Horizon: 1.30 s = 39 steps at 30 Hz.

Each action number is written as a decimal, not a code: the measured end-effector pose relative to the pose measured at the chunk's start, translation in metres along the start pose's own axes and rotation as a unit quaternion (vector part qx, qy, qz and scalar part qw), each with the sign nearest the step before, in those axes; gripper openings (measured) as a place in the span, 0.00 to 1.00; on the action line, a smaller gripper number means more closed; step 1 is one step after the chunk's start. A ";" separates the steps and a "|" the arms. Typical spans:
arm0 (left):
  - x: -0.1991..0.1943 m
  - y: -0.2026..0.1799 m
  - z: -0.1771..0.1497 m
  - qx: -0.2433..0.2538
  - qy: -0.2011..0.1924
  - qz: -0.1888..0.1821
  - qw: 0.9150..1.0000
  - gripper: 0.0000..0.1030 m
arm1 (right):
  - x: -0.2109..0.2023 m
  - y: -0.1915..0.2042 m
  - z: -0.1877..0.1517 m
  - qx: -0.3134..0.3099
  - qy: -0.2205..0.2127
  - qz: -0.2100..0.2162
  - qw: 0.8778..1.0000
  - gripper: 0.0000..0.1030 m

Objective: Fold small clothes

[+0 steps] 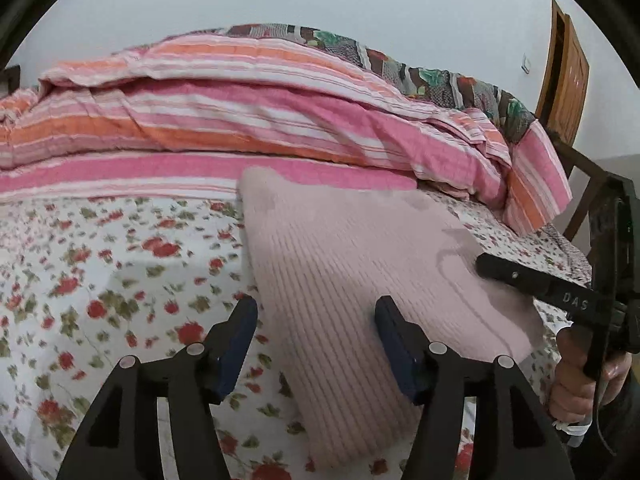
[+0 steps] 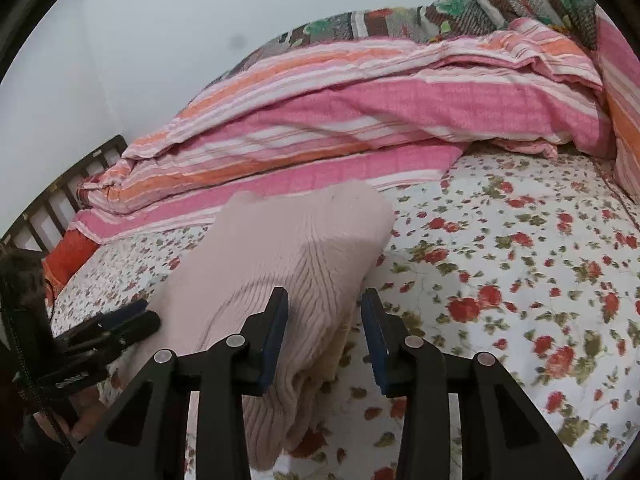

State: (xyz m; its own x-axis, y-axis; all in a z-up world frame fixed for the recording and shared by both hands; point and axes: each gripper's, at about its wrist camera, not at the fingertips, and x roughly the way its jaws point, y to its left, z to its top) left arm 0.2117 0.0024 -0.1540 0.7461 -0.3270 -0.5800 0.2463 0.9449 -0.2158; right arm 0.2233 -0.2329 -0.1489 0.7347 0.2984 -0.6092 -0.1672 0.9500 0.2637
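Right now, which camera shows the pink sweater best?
Left wrist: the pink sweater lies almost whole on the floral sheet. Right wrist shows the sweater foreshortened, its near edge behind a finger.

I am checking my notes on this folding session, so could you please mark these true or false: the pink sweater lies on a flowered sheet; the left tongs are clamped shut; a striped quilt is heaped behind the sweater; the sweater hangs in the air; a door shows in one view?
1. Pink sweater lies on the flowered sheet: true.
2. Left tongs are clamped shut: false, they stand open.
3. Striped quilt is heaped behind the sweater: true.
4. Sweater hangs in the air: false, it rests on the sheet.
5. A door shows in one view: true.
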 end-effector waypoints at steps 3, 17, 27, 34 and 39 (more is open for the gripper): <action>0.006 0.001 -0.001 0.002 0.006 0.008 1.000 0.67 | 0.013 0.007 -0.001 -0.017 0.017 -0.022 0.999 0.39; 0.016 -0.001 -0.009 0.000 0.014 0.025 1.000 0.76 | 0.021 0.005 -0.013 -0.013 0.021 -0.046 0.999 0.50; 0.016 0.000 -0.010 -0.003 0.014 0.021 1.000 0.78 | 0.020 0.007 -0.014 -0.018 0.017 -0.050 0.998 0.51; 0.016 0.001 -0.010 -0.003 0.014 0.021 1.000 0.78 | 0.019 0.008 -0.014 -0.023 0.016 -0.052 0.998 0.51; 0.016 0.001 -0.010 -0.003 0.014 0.020 1.000 0.78 | 0.019 0.009 -0.014 -0.023 0.016 -0.053 0.998 0.51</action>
State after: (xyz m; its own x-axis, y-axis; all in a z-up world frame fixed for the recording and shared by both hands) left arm 0.2181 -0.0019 -0.1715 0.7373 -0.2889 -0.6107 0.2121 0.9572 -0.1967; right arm 0.2266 -0.2175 -0.1689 0.7289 0.1975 -0.6555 -0.1202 0.9795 0.1614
